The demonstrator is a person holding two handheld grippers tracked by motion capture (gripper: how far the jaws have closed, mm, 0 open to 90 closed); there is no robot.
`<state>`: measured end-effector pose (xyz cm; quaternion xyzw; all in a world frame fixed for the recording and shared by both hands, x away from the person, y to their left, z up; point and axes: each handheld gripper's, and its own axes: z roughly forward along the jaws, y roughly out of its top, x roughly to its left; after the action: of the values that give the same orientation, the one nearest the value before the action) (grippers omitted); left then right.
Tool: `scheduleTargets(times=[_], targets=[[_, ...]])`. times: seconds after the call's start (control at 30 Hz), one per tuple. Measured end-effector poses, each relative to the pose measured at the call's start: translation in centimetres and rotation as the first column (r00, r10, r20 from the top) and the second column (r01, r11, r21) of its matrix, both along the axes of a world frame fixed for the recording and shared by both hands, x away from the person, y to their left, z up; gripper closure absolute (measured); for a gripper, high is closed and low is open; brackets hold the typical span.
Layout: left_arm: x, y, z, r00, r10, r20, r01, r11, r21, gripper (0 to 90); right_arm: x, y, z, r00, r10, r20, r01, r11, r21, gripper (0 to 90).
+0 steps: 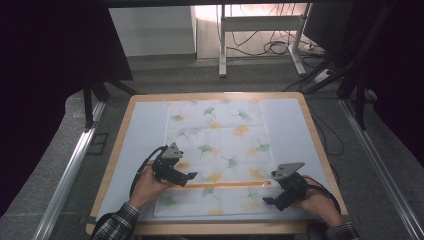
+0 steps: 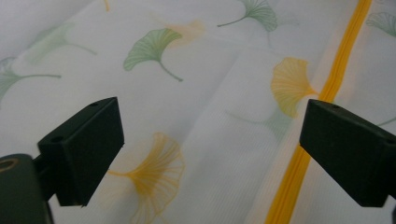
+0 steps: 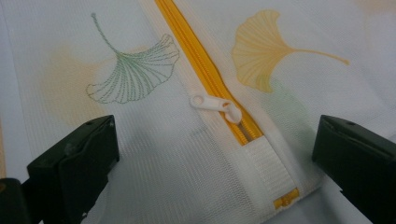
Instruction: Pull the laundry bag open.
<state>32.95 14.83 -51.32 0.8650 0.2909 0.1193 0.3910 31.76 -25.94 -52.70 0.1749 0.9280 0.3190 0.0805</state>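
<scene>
A white mesh bag (image 1: pixel 220 145) printed with green and orange ginkgo leaves lies flat on the table. An orange zipper (image 1: pixel 225 184) runs across its near part. My left gripper (image 1: pixel 192 176) hovers open over the zipper's left end, its jaws wide apart above the fabric (image 2: pixel 205 140) and the orange zipper (image 2: pixel 299 168). My right gripper (image 1: pixel 269 192) is open at the zipper's right end. The white zipper pull (image 3: pixel 215 105) lies between its jaws, near the bag's edge tab (image 3: pixel 271 172).
The bag rests on a pale mat (image 1: pixel 290 130) covering a wooden-edged table (image 1: pixel 320 150). Bare mat lies left and right of the bag. A white table frame (image 1: pixel 260 30) and cables stand on the floor beyond.
</scene>
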Motion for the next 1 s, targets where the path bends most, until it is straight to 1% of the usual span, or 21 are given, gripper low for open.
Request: scheduleTargets(times=[0.1, 0.13, 0.2, 0.23, 0.37, 0.43, 0.5, 0.57, 0.63, 0.67, 0.7, 0.77, 0.83, 0.93, 1.0], targets=[[0.0, -0.7, 0.2, 1.0000, -0.010, 0.000, 0.010, 0.9999, -0.004, 13.4, 0.0, 0.0, 0.0, 1.0000, -0.001, 0.000, 0.001, 1.000, 0.000, 0.7], [0.0, -1.0, 0.2, 0.9999, -0.016, -0.003, 0.016, 0.9998, -0.012, 14.6, 0.0, 0.0, 0.0, 1.0000, -0.001, 0.000, 0.001, 1.000, 0.001, 0.8], [0.0, -1.6, 0.3, 0.9996, -0.029, -0.001, 0.029, 0.9994, -0.019, 18.2, 0.0, 0.0, 0.0, 1.0000, -0.002, 0.000, 0.002, 1.000, 0.001, 0.8], [0.1, -2.0, 0.4, 0.9990, -0.044, -0.002, 0.044, 0.9988, -0.021, 19.2, 0.0, 0.0, 0.0, 1.0000, -0.002, 0.000, 0.002, 1.000, 0.002, 0.8], [-0.1, -3.6, 0.5, 0.9968, -0.080, 0.008, 0.080, 0.9968, -0.008, 24.3, 0.0, 0.0, 0.0, 1.0000, -0.003, 0.000, 0.003, 1.000, 0.003, 0.8], [-0.2, -4.2, 0.5, 0.9964, -0.083, 0.015, 0.083, 0.9966, 0.001, 25.2, 0.0, 0.0, 0.0, 1.0000, -0.004, 0.000, 0.004, 1.000, 0.003, 0.8], [-0.3, -5.2, 0.5, 0.9959, -0.087, 0.026, 0.087, 0.9962, 0.001, 25.8, 0.0, 0.0, 0.0, 1.0000, -0.005, 0.000, 0.005, 1.000, 0.004, 0.8], [-0.3, -5.8, 0.5, 0.9942, -0.103, 0.032, 0.102, 0.9946, 0.016, 28.8, 0.0, 0.0, 0.0, 1.0000, -0.008, 0.000, 0.008, 1.000, 0.004, 0.9], [-0.3, -6.5, 0.5, 0.9909, -0.131, 0.030, 0.130, 0.9911, 0.025, 33.4, 0.0, 0.0, -0.1, 0.9999, -0.010, 0.001, 0.010, 1.000, 0.007, 0.9], [-0.3, -7.0, 0.5, 0.9886, -0.149, 0.020, 0.149, 0.9887, 0.012, 34.7, 0.0, 0.0, -0.1, 0.9999, -0.011, 0.001, 0.011, 1.000, 0.008, 0.9], [-0.2, -7.3, 0.5, 0.9870, -0.160, 0.014, 0.160, 0.9871, 0.008, 34.9, -0.1, 0.0, -0.1, 0.9999, -0.011, 0.001, 0.011, 1.000, 0.009, 0.9], [-0.2, -8.2, 0.5, 0.9853, -0.171, 0.003, 0.171, 0.9851, -0.016, 37.1, -0.1, 0.0, -0.1, 0.9999, -0.012, 0.001, 0.012, 1.000, 0.009, 0.9], [-0.1, -9.3, 0.6, 0.9818, -0.190, -0.009, 0.189, 0.9812, -0.038, 38.5, -0.1, 0.0, -0.1, 0.9999, -0.013, 0.001, 0.013, 1.000, 0.010, 0.9], [-0.1, -10.6, 0.6, 0.9754, -0.220, -0.017, 0.219, 0.9746, -0.048, 41.8, -0.1, 0.0, -0.1, 0.9999, -0.013, 0.001, 0.013, 1.000, 0.011, 0.9], [-0.1, -11.6, 0.6, 0.9694, -0.244, -0.022, 0.243, 0.9687, -0.050, 44.9, -0.1, 0.0, -0.1, 0.9999, -0.013, 0.002, 0.013, 1.000, 0.011, 0.9]])
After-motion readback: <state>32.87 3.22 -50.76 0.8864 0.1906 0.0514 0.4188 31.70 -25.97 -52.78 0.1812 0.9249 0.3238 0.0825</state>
